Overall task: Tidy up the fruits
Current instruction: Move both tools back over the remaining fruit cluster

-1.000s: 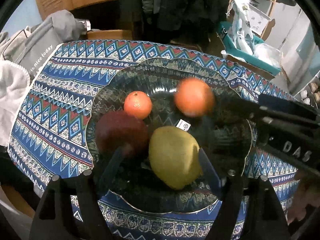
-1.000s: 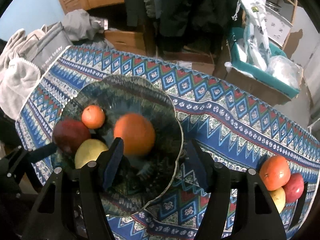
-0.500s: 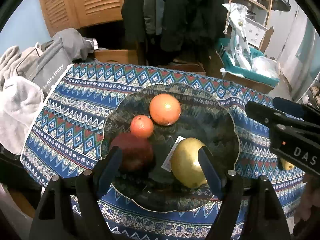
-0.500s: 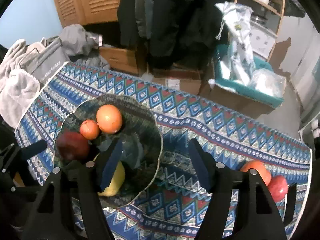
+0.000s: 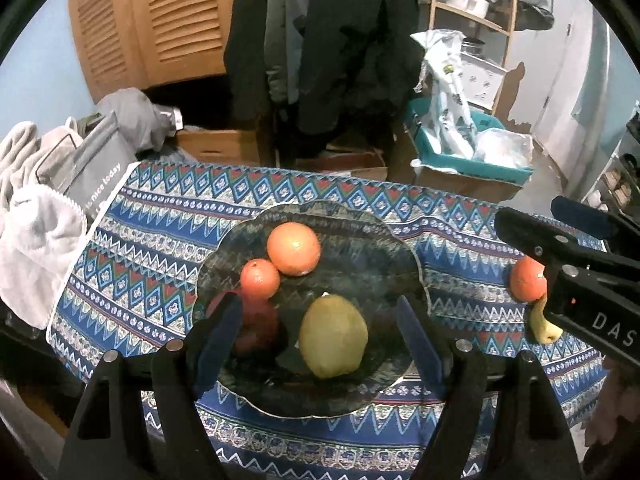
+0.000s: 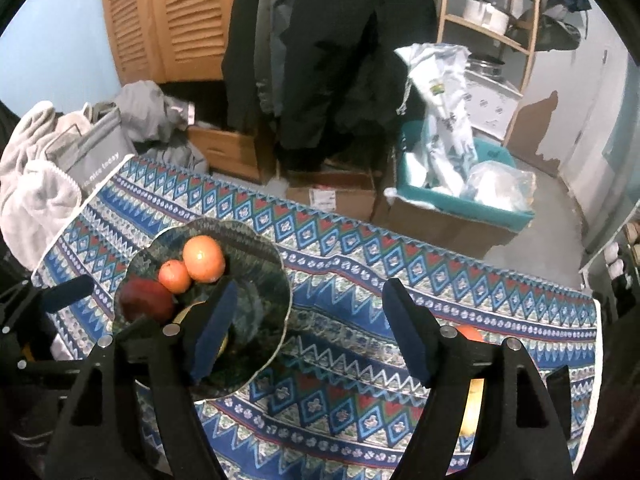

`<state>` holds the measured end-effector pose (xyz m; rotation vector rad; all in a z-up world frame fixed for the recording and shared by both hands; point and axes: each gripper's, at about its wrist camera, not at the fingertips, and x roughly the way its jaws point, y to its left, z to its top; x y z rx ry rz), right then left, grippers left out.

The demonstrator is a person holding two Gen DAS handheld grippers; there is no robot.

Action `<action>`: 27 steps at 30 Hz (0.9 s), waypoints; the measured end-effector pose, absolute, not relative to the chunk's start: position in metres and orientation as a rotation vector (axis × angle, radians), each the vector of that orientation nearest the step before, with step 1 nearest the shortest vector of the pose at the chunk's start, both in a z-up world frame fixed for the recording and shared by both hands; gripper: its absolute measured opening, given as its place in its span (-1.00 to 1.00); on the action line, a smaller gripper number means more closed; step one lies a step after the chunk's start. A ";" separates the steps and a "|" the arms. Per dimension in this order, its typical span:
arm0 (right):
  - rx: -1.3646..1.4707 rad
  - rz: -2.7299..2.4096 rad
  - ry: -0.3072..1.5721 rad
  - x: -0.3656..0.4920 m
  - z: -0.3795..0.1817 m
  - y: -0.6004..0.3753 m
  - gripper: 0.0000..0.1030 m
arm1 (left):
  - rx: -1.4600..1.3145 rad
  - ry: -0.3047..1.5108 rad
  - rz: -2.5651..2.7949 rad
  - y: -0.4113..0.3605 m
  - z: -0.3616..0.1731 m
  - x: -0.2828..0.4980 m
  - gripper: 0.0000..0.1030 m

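A dark scalloped glass plate (image 5: 360,232) (image 6: 260,312) on the patterned cloth holds a large orange (image 5: 294,248) (image 6: 204,258), a small orange (image 5: 259,278) (image 6: 174,276), a dark red apple (image 5: 258,326) (image 6: 146,300) and a yellow-green pear (image 5: 333,336). My left gripper (image 5: 320,344) hangs open above the plate's near half, nothing between its fingers. My right gripper (image 6: 316,336) is above the cloth to the right of the plate, its jaws opening and empty. More fruit lies at the table's right end: an orange (image 5: 526,280) and a yellow piece (image 5: 542,324).
The blue patterned tablecloth (image 6: 360,264) covers the table. Grey and white laundry (image 5: 36,232) is piled at the left edge. Behind the table stand cardboard boxes (image 6: 332,196), a teal bin with bags (image 6: 456,184) and hanging dark coats (image 5: 340,40).
Both grippers have risen and drawn back from the plate. The large orange, earlier between the right gripper's fingers, now rests on the plate beside the small orange, and the right jaws have widened.
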<state>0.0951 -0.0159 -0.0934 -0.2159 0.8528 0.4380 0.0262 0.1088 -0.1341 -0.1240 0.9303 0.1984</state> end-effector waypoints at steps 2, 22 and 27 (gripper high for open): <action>-0.218 0.433 0.836 0.091 -0.088 -0.023 0.49 | -0.112 0.919 0.191 0.103 -0.130 0.025 0.58; -0.205 0.301 0.728 0.066 -0.056 -0.108 0.61 | -0.005 0.870 0.082 0.026 -0.105 0.027 0.67; -0.209 0.247 0.718 0.061 -0.056 -0.133 0.64 | -0.003 0.867 0.044 0.008 -0.102 0.029 0.68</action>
